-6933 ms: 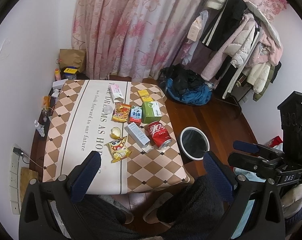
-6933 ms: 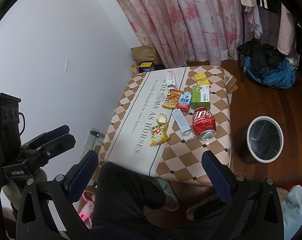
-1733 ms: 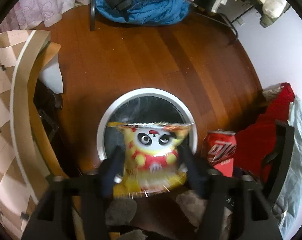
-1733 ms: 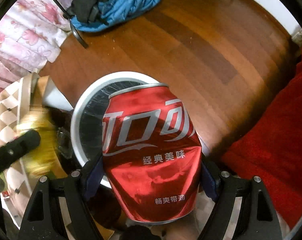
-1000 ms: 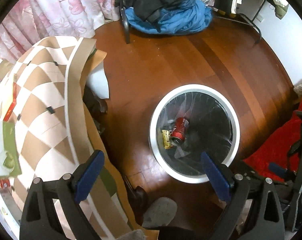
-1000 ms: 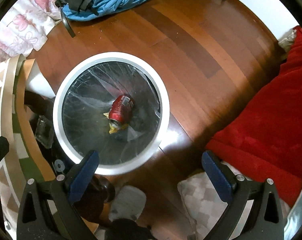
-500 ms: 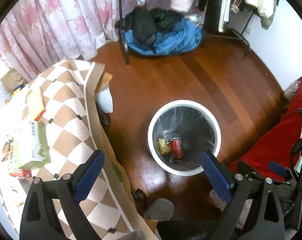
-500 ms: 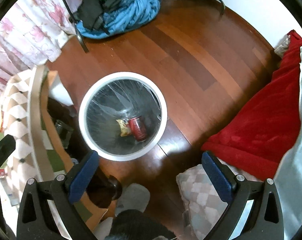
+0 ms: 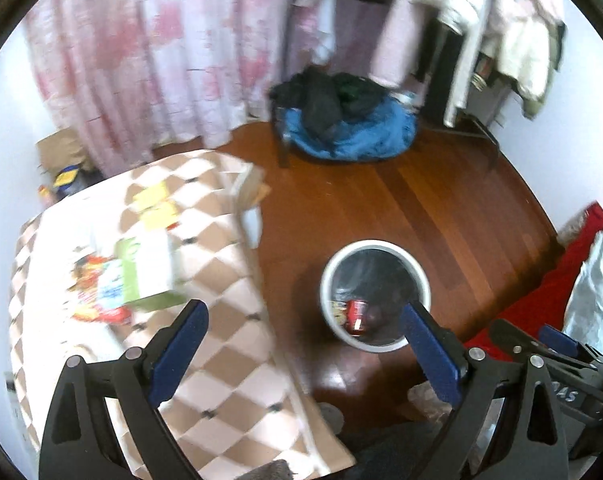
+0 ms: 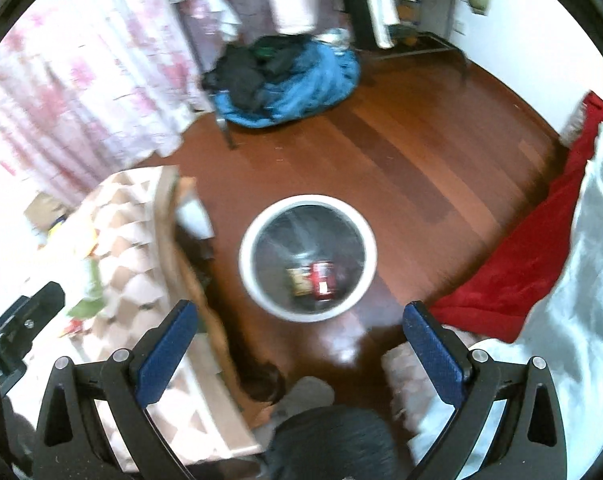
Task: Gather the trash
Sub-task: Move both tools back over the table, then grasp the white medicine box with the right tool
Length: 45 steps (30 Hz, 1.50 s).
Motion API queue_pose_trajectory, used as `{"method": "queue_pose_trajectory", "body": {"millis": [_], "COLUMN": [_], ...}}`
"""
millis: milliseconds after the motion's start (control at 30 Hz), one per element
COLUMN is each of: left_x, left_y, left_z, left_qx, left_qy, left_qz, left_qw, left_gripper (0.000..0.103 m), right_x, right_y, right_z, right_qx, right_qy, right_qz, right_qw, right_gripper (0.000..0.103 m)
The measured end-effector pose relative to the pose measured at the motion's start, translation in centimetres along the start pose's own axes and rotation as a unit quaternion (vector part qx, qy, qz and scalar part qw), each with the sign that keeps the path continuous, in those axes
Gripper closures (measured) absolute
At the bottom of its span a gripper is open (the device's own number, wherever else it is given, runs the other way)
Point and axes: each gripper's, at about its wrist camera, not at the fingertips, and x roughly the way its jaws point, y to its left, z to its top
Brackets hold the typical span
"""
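- Red can [image 10: 322, 279] and yellow snack bag [image 10: 299, 280] lie side by side at the bottom of the bin [image 10: 261, 224], just ahead of and below the right gripper [image 10: 299, 330].
- Right gripper: jaws wide, nothing between them.
- Left gripper [image 9: 303, 330]: jaws wide too, empty; bin [image 9: 375, 245] sits ahead to its right, table [image 9: 229, 344] ahead to its left.
- More trash on the table ahead-left of the left gripper: green box [image 9: 147, 272], red-and-orange snack packs [image 9: 95, 292], yellow packets [image 9: 155, 204]. Blurred, so exact count unclear.
- Judgement: first two items binned, most of the job left.
- Risks:
  - fast swing toward the table (both views smeared) could knock the green box or the packs off the edge.
  - flat thin packs may slip out of a wide pinch if grabbed at a corner.
  - tablecloth edge [image 10: 169, 220] hangs close to the bin; a gripper could snag it and drag things.
  - bin is light-looking; a bump from either gripper could tip it.
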Motion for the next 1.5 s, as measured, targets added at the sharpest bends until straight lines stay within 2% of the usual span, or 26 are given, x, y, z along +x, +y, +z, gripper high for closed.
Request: {"method": "queue_pose_trajectory", "body": {"millis": [167,200,333,400,433,567,700,767,833,867,900,933,967,1067,1200,1267,1367,1433,1467,1500], "left_x": [-1.7,-1.6,-0.3,0.6,1.2,2.2,3.2,3.7,4.3,4.4,4.6,4.8,5.0,5.3,6.1,6.9,7.6,7.9,7.9,7.8], "left_y": [9.3,11.9,19.8,23.1,24.7,29.0,30.9,31.3,31.5,31.4,31.4,31.3,31.1,30.4,29.3,28.9,28.6,28.5,28.5,28.5], "left_z": [-3.8,-5.1,-9.9,-12.3,-13.5,-16.6,-17.7,-18.0,-18.1,-17.9,-17.8,-17.7,-17.5,-16.7,-15.6,-15.3,-14.7,-14.3,-14.3,-14.3], "left_qx": [-0.056,-0.070,-0.122,-0.148,-0.162,-0.192,-0.200,-0.201,-0.198,-0.197,-0.197,-0.198,-0.201,-0.205,-0.190,-0.183,-0.170,-0.158,-0.154,-0.152], "left_qy": [0.000,0.005,0.043,0.062,0.070,0.089,0.097,0.098,0.100,0.100,0.101,0.103,0.104,0.091,0.080,0.082,0.081,0.080,0.077,0.073], "left_qz": [0.066,0.091,0.147,0.168,0.176,0.183,0.170,0.154,0.135,0.127,0.119,0.109,0.097,0.065,0.051,0.052,0.059,0.072,0.078,0.079], "left_qw": [0.9962,0.9934,0.9806,0.9727,0.9685,0.9601,0.9601,0.9624,0.9657,0.9670,0.9680,0.9685,0.9693,0.9723,0.9772,0.9783,0.9803,0.9816,0.9820,0.9826], "left_gripper": [0.005,0.005,0.005,0.005,0.005,0.005,0.005,0.005,0.005,0.005,0.006,0.006,0.006,0.006,0.006,0.011,0.026,0.044,0.047,0.058], "right_x": [0.2,0.8,4.1,5.8,6.8,10.8,13.6,15.3,16.3,16.9,17.1,16.9,16.7,16.1,16.1,16.4,16.9,17.1,17.0,17.0], "right_y": [7.3,9.4,18.0,22.1,24.3,31.6,35.8,37.1,37.9,38.3,38.4,38.4,38.0,35.9,33.5,32.7,32.5,32.6,32.7,32.7], "right_z": [-2.5,-3.5,-7.3,-9.1,-9.9,-12.8,-14.9,-15.6,-16.1,-16.2,-16.3,-16.3,-16.2,-15.5,-14.5,-14.1,-14.0,-14.2,-14.2,-14.3], "right_qx": [-0.055,-0.074,-0.136,-0.166,-0.184,-0.245,-0.279,-0.291,-0.294,-0.297,-0.300,-0.301,-0.299,-0.275,-0.248,-0.240,-0.238,-0.242,-0.245,-0.246], "right_qy": [0.022,0.030,0.070,0.088,0.097,0.122,0.139,0.149,0.156,0.162,0.161,0.153,0.150,0.138,0.135,0.137,0.142,0.141,0.138,0.137], "right_qz": [0.058,0.071,0.111,0.123,0.125,0.120,0.110,0.106,0.105,0.106,0.104,0.105,0.109,0.094,0.082,0.077,0.077,0.075,0.073,0.073], "right_qw": [0.997,0.994,0.982,0.975,0.970,0.954,0.944,0.939,0.937,0.935,0.934,0.935,0.936,0.947,0.956,0.958,0.958,0.957,0.957,0.957], "right_gripper": [0.000,0.000,0.001,0.012,0.013,0.017,0.022,0.022,0.027,0.037,0.037,0.050,0.058,0.060,0.061,0.060,0.060,0.060,0.060,0.062]}}
